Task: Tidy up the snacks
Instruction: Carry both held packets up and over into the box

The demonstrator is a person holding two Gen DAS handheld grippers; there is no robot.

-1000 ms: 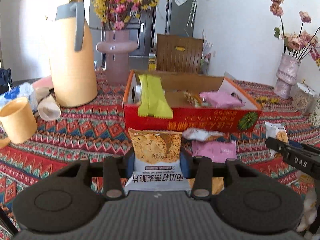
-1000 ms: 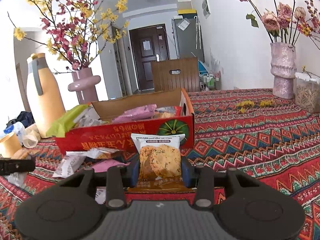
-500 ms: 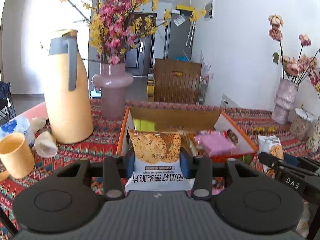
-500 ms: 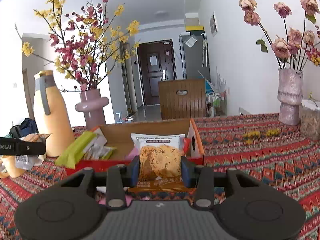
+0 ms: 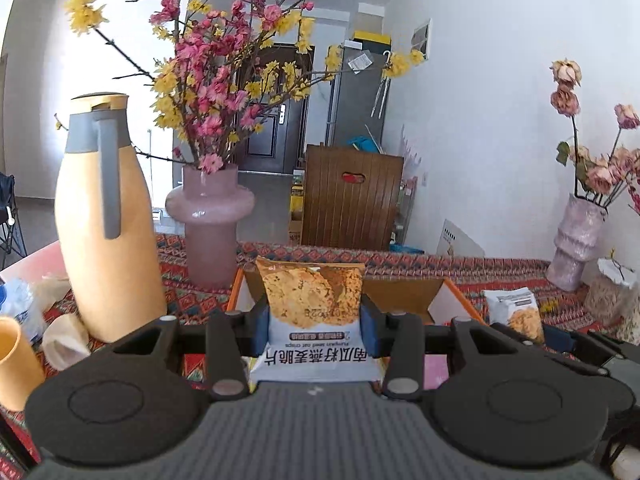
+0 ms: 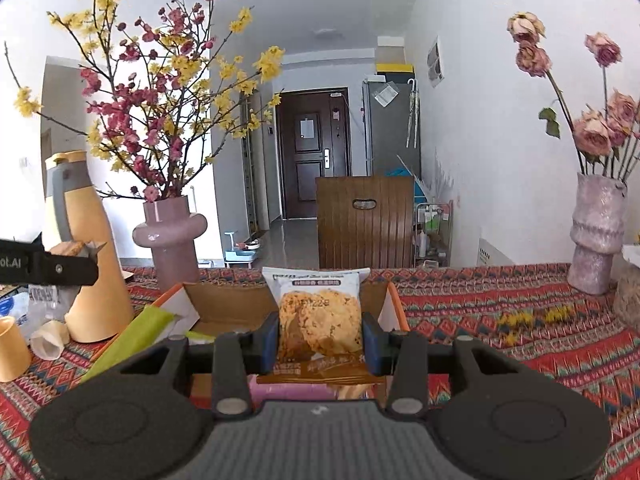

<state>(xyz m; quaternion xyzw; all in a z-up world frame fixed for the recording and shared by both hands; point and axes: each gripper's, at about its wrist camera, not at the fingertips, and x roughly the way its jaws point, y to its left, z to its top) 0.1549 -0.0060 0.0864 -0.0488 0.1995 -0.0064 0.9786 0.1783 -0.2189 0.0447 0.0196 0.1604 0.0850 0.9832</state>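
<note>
My left gripper [image 5: 315,322] is shut on an oat crisp packet [image 5: 314,304], white and brown with a cookie picture, held upright above the near side of the open cardboard snack box [image 5: 404,290]. My right gripper [image 6: 320,336] is shut on a second oat crisp packet [image 6: 318,312], also held over the snack box [image 6: 228,304]. A green packet [image 6: 136,334] leans out of the box's left side, and a pink packet [image 6: 288,390] shows below the right gripper. The right gripper's packet [image 5: 520,312] appears at the right of the left wrist view; the left gripper [image 6: 48,266] shows at the left of the right wrist view.
A tall yellow thermos jug [image 5: 106,240] and a pink vase of blossoms [image 5: 210,216] stand left of the box. A yellow cup [image 5: 18,364] and crumpled wrappers [image 5: 66,340] lie at the far left. Another pink vase [image 6: 596,232] stands at the right on the patterned tablecloth [image 6: 500,320].
Both grippers have risen and moved forward with their packets, from above the loose snacks on the cloth to over the box. The box now sits low in both views.
</note>
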